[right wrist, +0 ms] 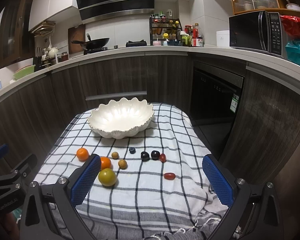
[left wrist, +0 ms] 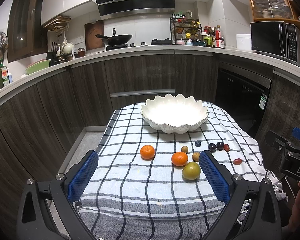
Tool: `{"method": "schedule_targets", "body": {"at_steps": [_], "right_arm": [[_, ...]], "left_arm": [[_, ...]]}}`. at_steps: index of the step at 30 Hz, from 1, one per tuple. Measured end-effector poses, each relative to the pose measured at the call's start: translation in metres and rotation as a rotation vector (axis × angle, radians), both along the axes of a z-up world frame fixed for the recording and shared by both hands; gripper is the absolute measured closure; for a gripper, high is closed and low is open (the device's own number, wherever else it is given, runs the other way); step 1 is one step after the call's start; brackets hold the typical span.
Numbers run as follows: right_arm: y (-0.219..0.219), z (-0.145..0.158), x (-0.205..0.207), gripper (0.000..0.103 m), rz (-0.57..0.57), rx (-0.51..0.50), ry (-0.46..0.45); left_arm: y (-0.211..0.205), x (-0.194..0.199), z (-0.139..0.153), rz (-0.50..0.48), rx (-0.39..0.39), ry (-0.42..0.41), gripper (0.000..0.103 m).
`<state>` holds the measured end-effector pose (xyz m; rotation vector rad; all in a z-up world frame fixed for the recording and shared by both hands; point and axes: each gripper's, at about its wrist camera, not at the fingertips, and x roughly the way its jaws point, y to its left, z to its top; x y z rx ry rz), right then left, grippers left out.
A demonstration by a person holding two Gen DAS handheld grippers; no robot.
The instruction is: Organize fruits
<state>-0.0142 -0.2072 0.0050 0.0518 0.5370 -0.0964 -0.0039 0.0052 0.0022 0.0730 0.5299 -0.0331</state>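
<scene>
The left gripper (left wrist: 149, 161) is spread wide with nothing between its blue pads; in the right wrist view its black body shows at the left edge, printed "GenRobot.AI". The right gripper (right wrist: 151, 165) is just as wide and empty; the left wrist view catches its body at the right edge with the letters "DAS", the rest cut off.

Ahead of both lies a checked cloth (left wrist: 150, 192) with the white scalloped bowl (left wrist: 175, 128) at its far end, nothing visible inside it. Between the left fingers sit two mandarins (left wrist: 147, 151) and, near the right pad, a green-yellow fruit (left wrist: 191, 170). Two small brown fruits (left wrist: 196, 156), a blueberry (left wrist: 198, 143), two dark grapes (left wrist: 216, 146) and two red ones (left wrist: 237, 161) lie beyond or outside that pad.

From the right gripper, the nearer mandarin (right wrist: 105, 162) is half hidden behind its left pad, the green-yellow fruit just inside it, and the grapes (right wrist: 150, 155) lie between the fingers. The far counter holds a wok (right wrist: 94, 43) and a microwave (right wrist: 256, 33); the writing on them is too small to read.
</scene>
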Motion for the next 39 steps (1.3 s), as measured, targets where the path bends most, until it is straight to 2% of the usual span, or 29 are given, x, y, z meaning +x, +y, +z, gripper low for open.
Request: {"method": "schedule_targets", "body": {"at_steps": [22,39], "right_arm": [[0.002,-0.001,0.0,0.0,0.004,0.003,0.001],[0.001,-0.013,0.015,0.0,0.021,0.024,0.037]], "left_arm": [[0.0,0.0,-0.001,-0.001,0.002,0.001,0.0],[-0.009,0.014,-0.009,-0.015,0.039,0.032,0.0]]}}
